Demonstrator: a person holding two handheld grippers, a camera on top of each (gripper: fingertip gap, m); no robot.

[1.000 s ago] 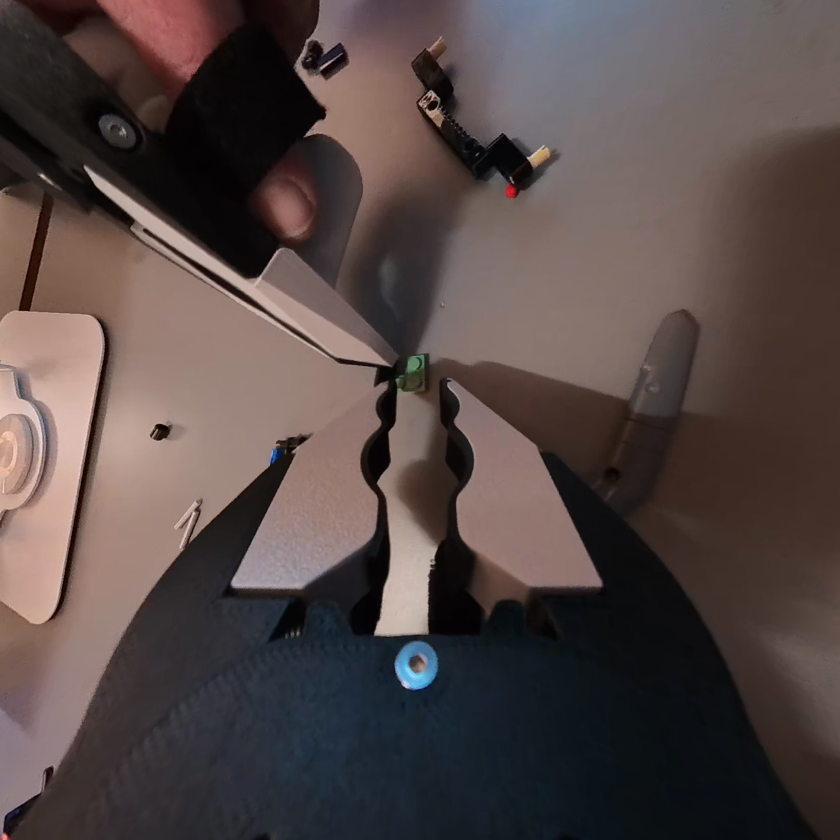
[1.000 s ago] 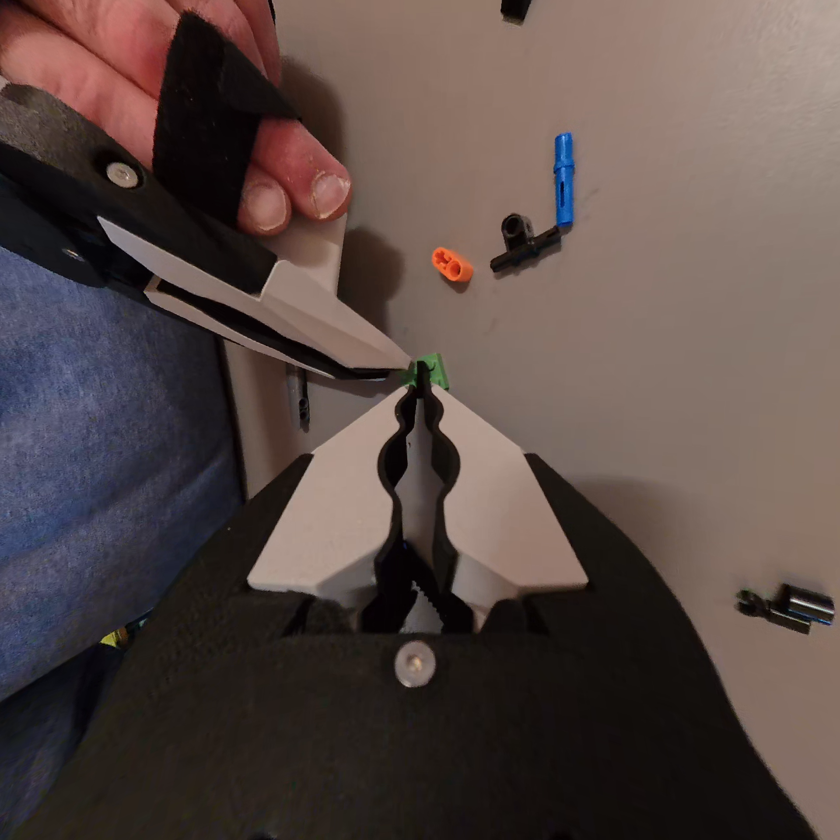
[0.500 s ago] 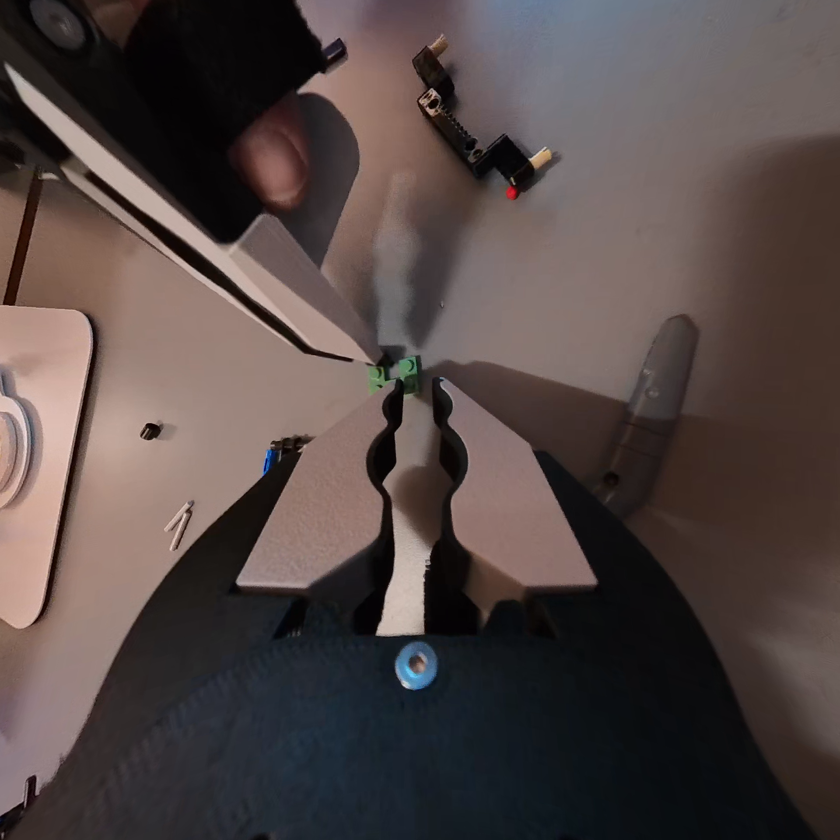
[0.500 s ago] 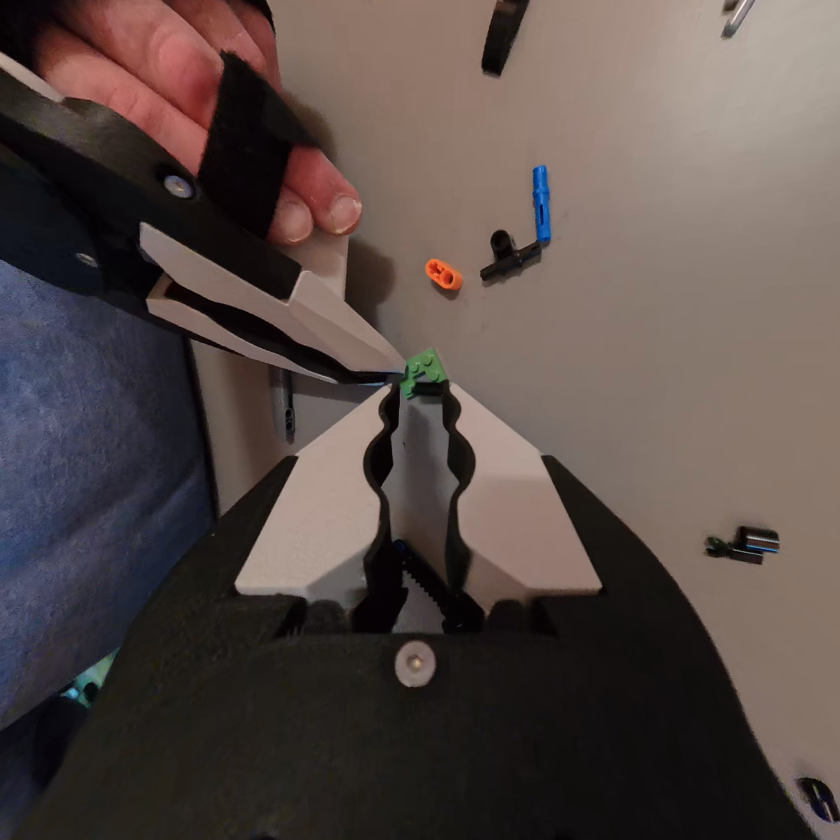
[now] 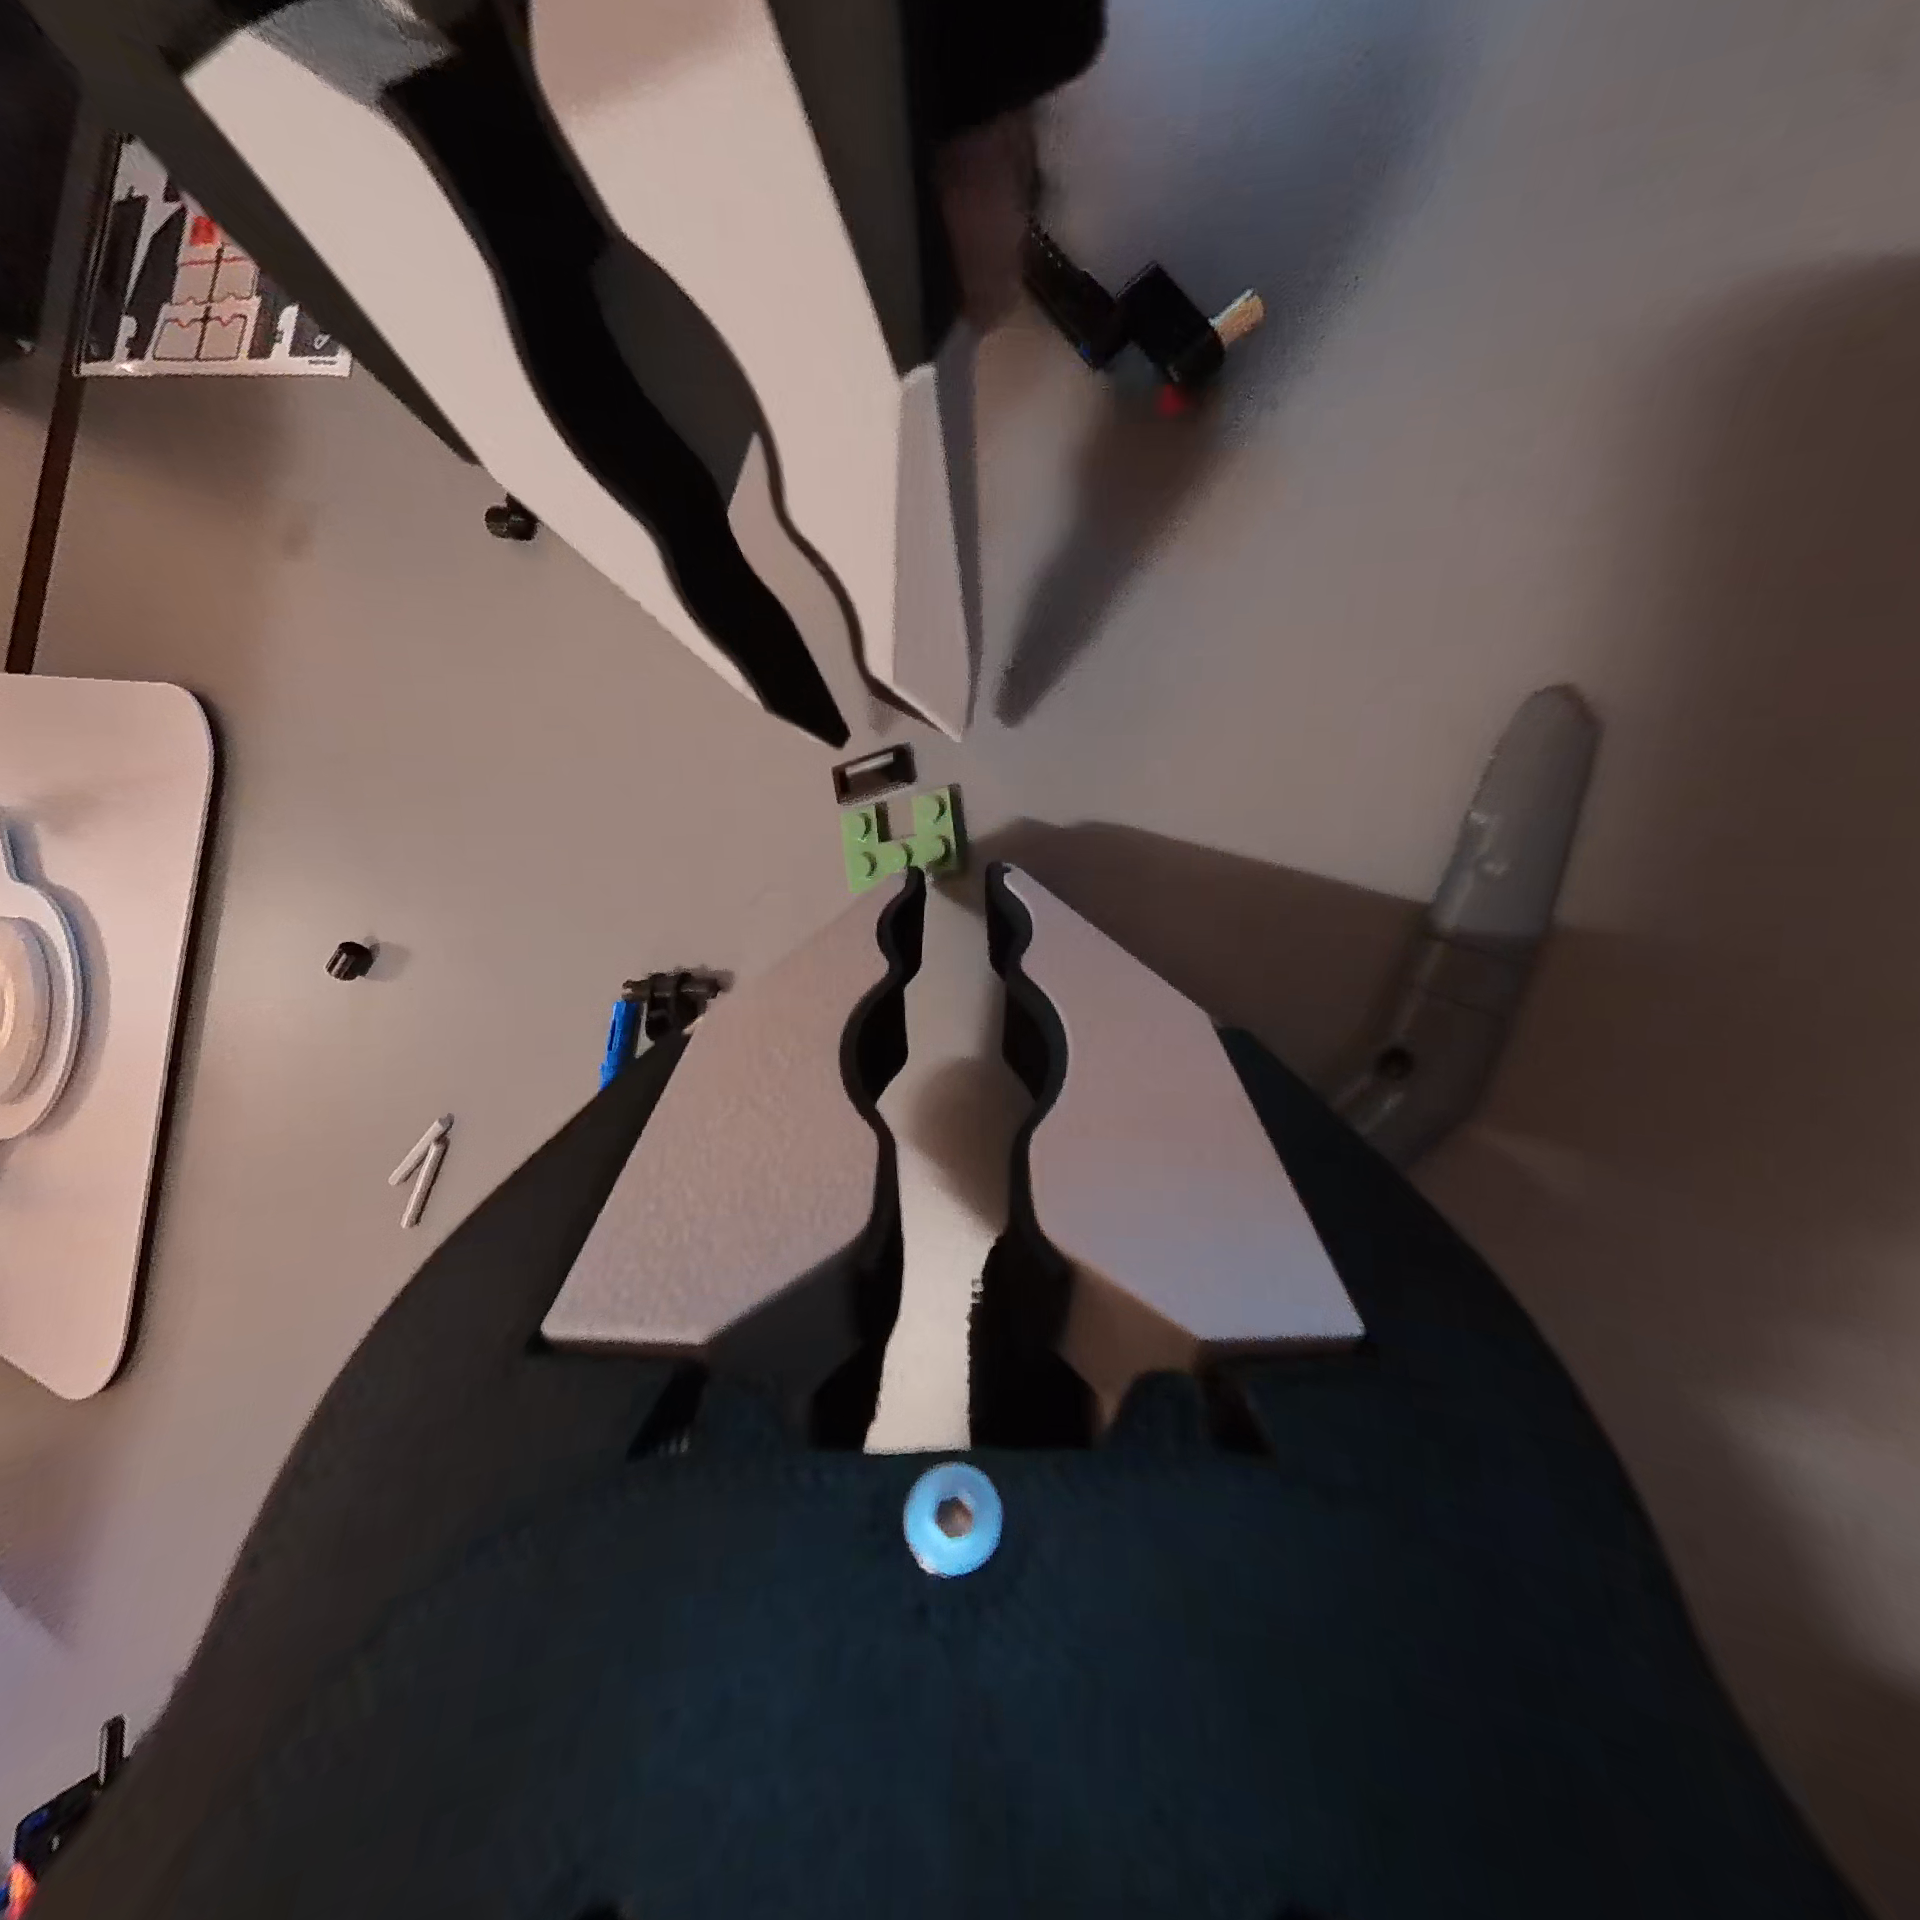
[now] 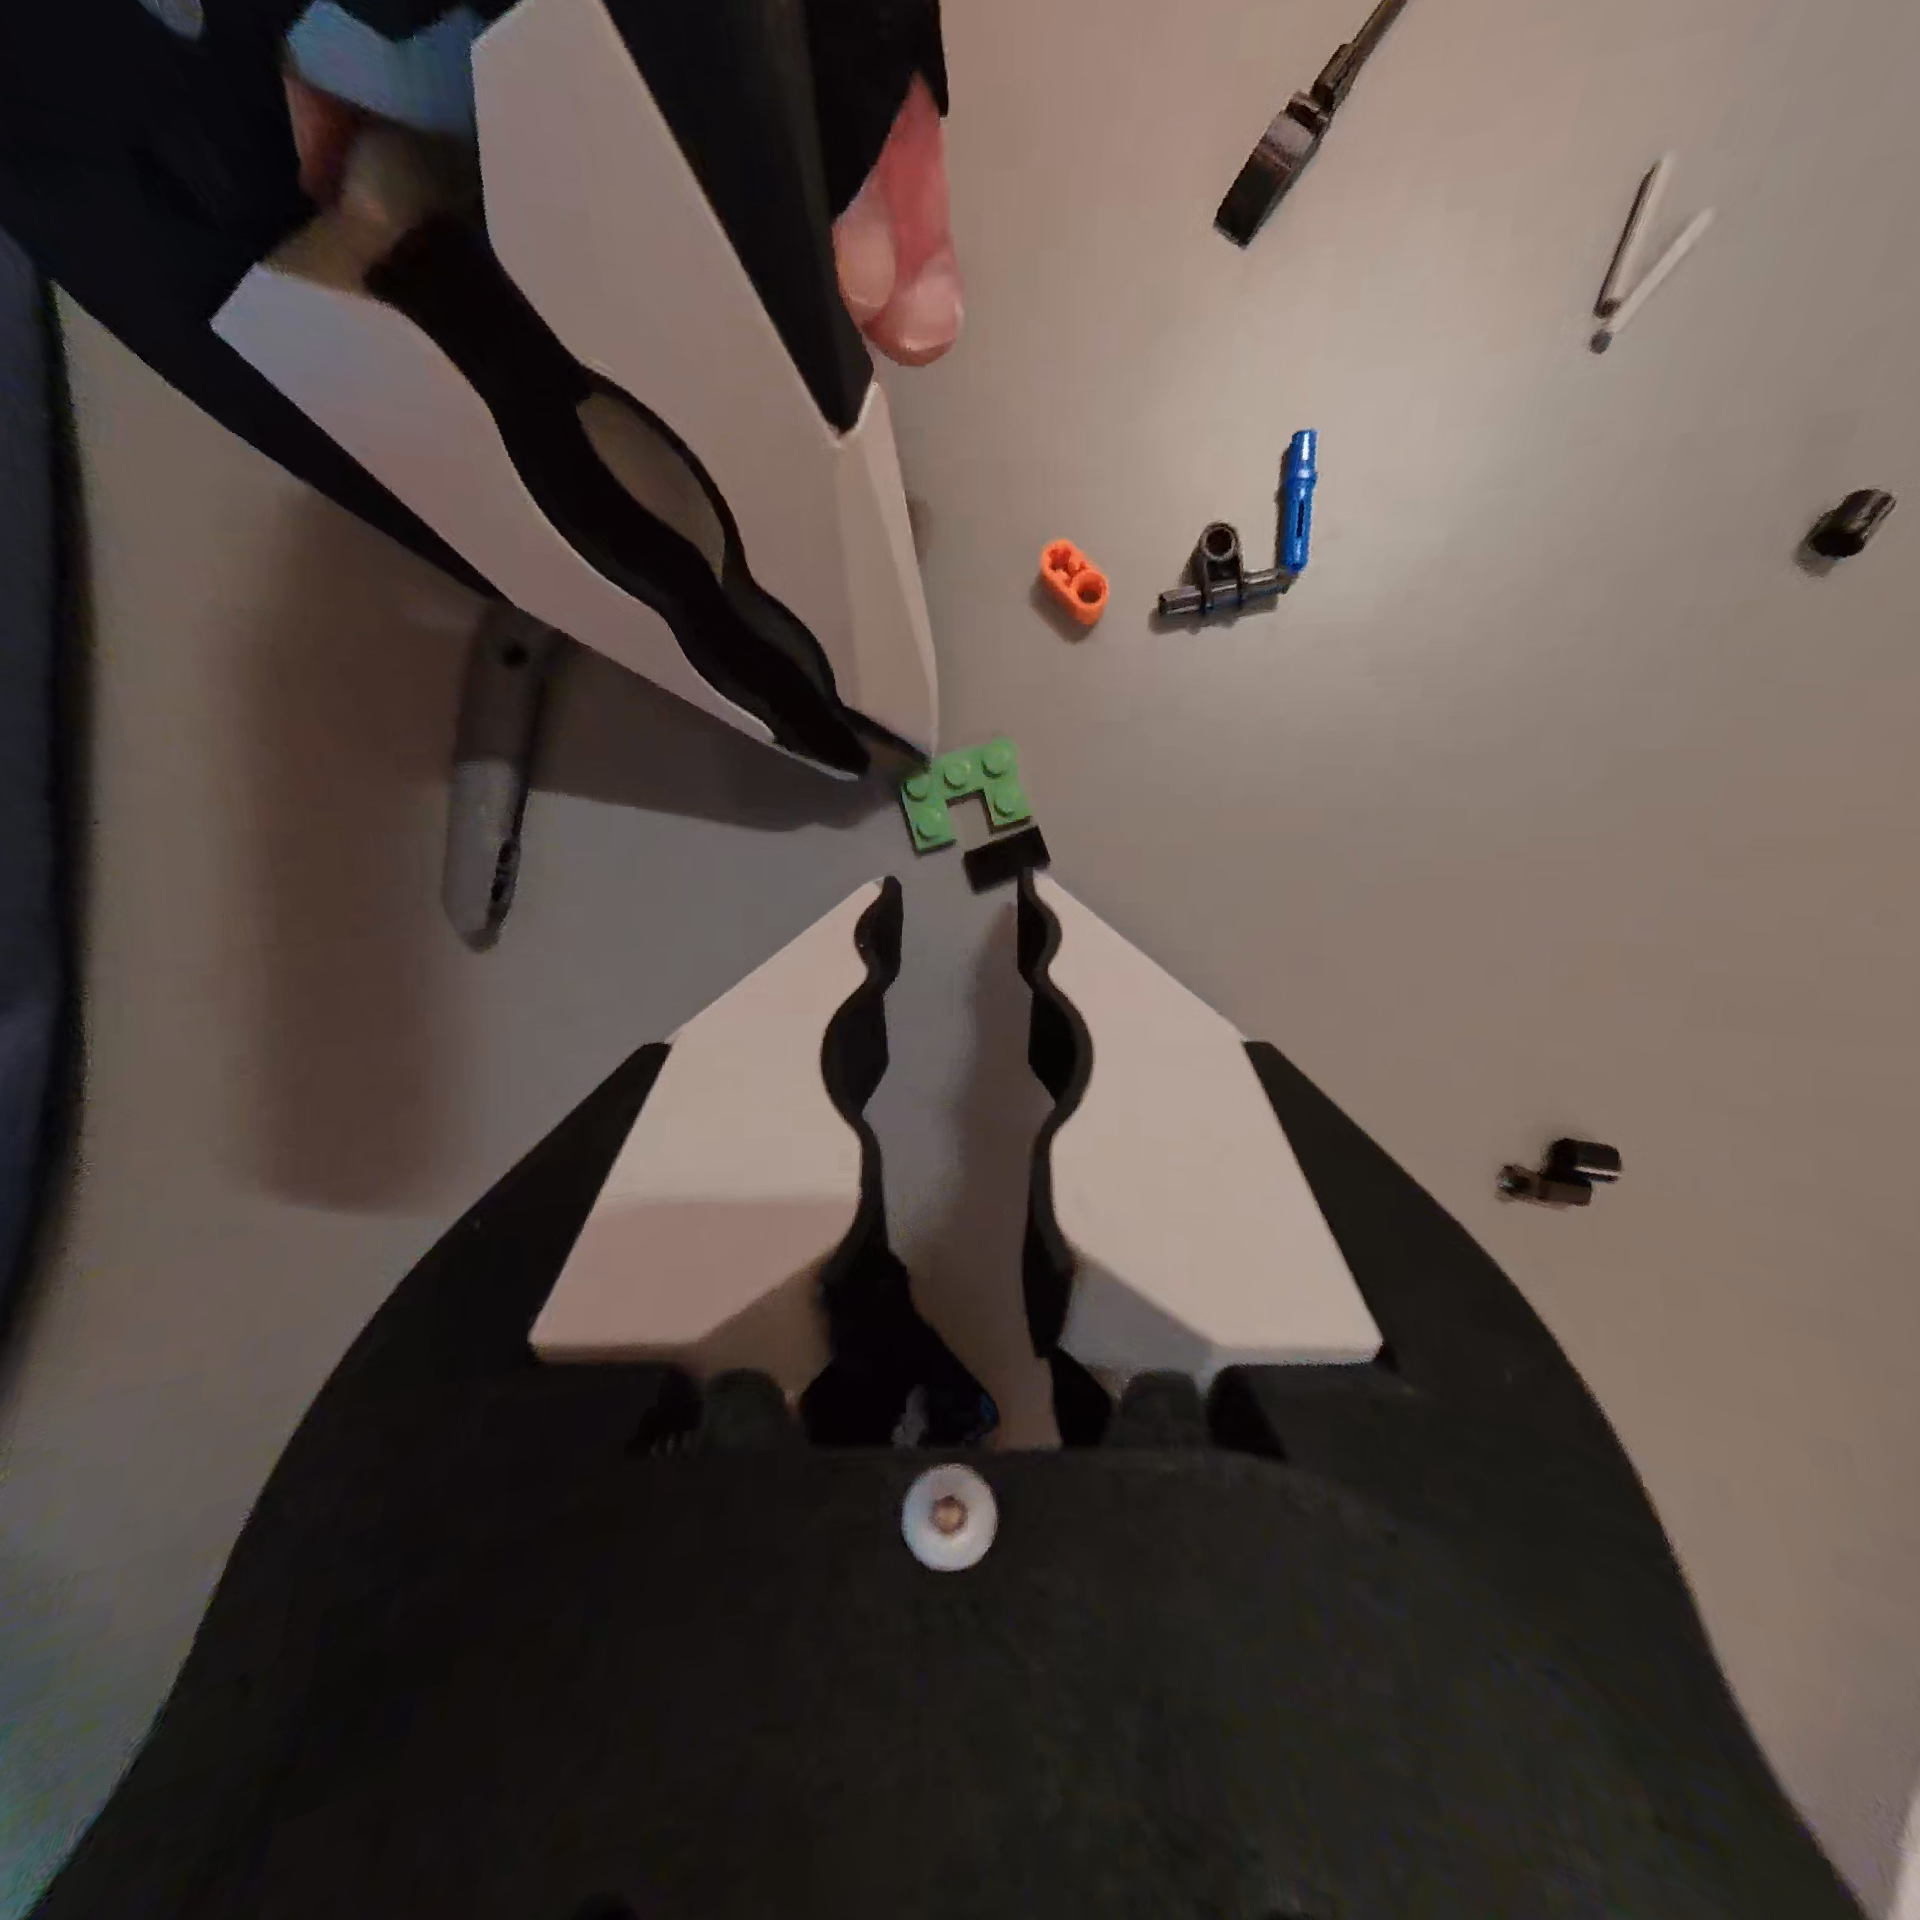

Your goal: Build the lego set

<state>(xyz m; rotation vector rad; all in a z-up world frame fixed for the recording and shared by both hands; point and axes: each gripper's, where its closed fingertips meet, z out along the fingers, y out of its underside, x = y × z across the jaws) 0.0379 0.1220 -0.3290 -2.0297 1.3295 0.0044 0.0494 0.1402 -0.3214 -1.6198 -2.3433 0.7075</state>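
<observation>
A green U-shaped lego plate (image 5: 902, 844) lies flat on the grey table, and it also shows in the right wrist view (image 6: 961, 795). A small black piece (image 5: 873, 775) lies just beside its notch, apart from it (image 6: 1006, 858). My left gripper (image 5: 954, 876) is slightly open and empty, with its tips at the plate's near edge. My right gripper (image 6: 958, 886) is open and empty, with its tips just short of the black piece. Each gripper reaches in from the top of the other's view, the right one (image 5: 894, 727) and the left one (image 6: 896, 756).
A grey curved part (image 5: 1496, 914), a black assembly with a tan pin (image 5: 1143, 332), a white pad (image 5: 94, 1018) and a printed sheet (image 5: 208, 301) lie around. An orange connector (image 6: 1073, 569), a blue pin (image 6: 1299, 499) and black connectors (image 6: 1221, 587) (image 6: 1558, 1169) lie to the right.
My right gripper has opened and let go of the green plate. The plate and the black piece now lie apart on the table. Both grippers have drawn back from them.
</observation>
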